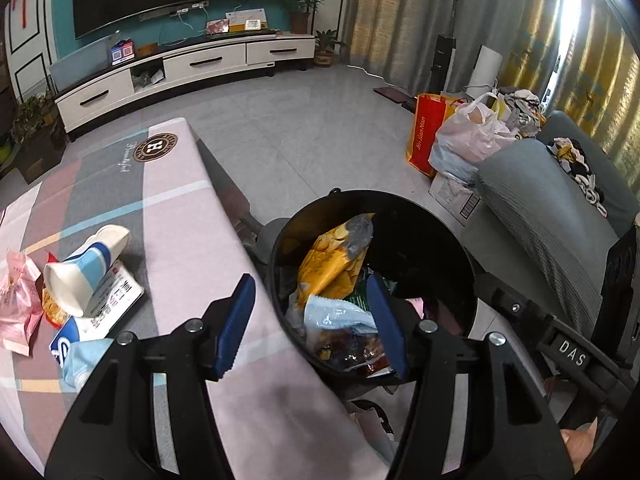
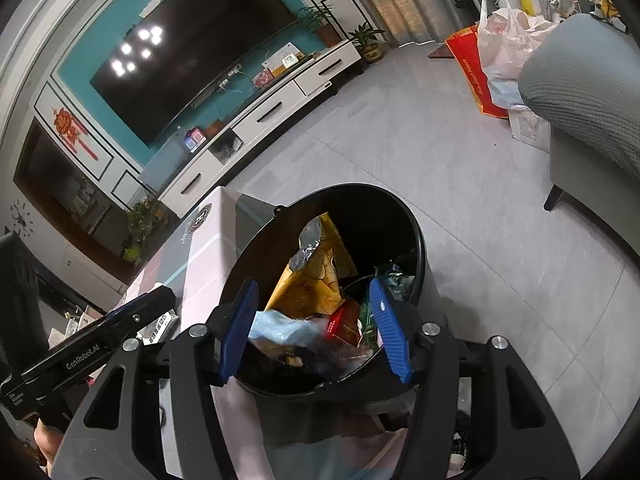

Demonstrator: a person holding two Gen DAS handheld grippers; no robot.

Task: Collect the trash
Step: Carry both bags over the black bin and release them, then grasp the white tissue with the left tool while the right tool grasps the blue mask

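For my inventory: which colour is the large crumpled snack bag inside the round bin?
Yellow-orange snack bag, clearest in the right wrist view.

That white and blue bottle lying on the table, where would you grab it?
Grip the white and blue bottle across its striped middle, coming from above with the left gripper. It lies tilted on other packets, wide end toward the camera, so its round sides are free.

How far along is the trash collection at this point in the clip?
Partly done. The black bin already holds a yellow chip bag, a red pack and other wrappers. Nothing is in hand: the left gripper and right gripper are both open and empty over the bin. Left on the table: a white cup, pink wrappers and a blue-and-white packet.
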